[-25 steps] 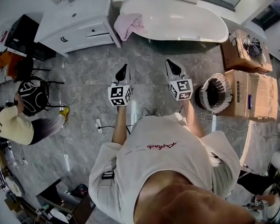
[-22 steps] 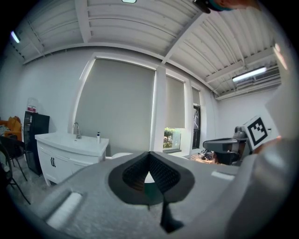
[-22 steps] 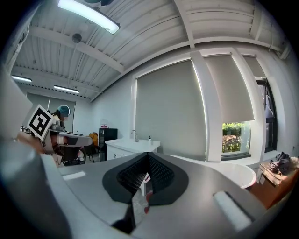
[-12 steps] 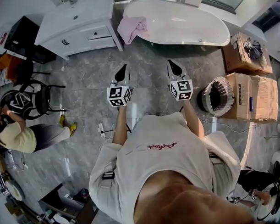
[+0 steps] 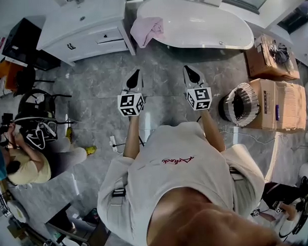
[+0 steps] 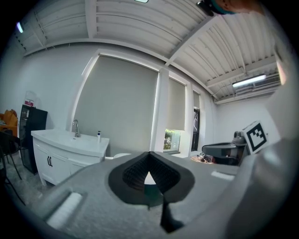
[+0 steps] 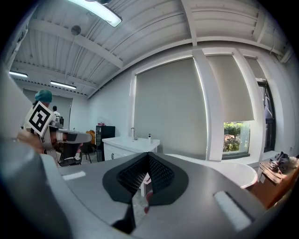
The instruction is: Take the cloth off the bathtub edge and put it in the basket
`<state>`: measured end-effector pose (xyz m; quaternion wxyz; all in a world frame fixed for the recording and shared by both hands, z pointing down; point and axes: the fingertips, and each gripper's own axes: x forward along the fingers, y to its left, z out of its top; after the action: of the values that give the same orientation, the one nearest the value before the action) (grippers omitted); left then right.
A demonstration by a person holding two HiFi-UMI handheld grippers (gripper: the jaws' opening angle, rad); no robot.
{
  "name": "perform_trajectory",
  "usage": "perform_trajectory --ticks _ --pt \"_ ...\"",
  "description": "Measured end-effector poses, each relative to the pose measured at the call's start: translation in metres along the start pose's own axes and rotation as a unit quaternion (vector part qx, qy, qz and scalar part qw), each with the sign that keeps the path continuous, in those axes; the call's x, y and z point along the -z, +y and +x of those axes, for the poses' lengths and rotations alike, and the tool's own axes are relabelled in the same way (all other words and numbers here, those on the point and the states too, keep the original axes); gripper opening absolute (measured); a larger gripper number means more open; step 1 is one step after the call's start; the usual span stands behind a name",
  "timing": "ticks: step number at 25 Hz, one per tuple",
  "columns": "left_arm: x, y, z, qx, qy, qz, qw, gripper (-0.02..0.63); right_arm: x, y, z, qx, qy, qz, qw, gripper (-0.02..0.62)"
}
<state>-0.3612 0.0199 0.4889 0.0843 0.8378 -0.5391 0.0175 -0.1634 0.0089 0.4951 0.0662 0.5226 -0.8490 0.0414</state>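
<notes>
Visibly, one cloth [image 5: 146, 30], one basket [image 5: 246, 89], two cardboard boxes [image 5: 277, 106].

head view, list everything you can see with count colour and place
bathtub: one, white, top centre
cloth: one, pink, draped over the bathtub's left end
vanity: one, white, top left, beside the tub
cabinet: one, black, far top left
basket: one, pale ribbed wall, dark inside, on the floor at right
cardboard boxes: two, brown, right of the basket
chair: one, black, left
other person: one, yellow top, lower left
left gripper: one, grey and black, centre, shut, empty
right gripper: one, grey and black, centre, shut, empty
</notes>
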Motion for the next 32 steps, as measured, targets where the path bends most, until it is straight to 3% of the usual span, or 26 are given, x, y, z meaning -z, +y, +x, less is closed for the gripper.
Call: perform_trajectory --ticks 16,32 --pt "-0.005 0.025 0.028 -0.008 -0.001 0.009 0.9999 0.0 0.0 -0.007 0.044 -0.009 -0.005 0.002 1.0 0.006" --pt "-0.031 0.063 0.149 -0.017 0.0 0.005 0.9998 0.0 -0.023 -0.077 0.154 -0.021 -0.005 0.003 1.0 0.006"
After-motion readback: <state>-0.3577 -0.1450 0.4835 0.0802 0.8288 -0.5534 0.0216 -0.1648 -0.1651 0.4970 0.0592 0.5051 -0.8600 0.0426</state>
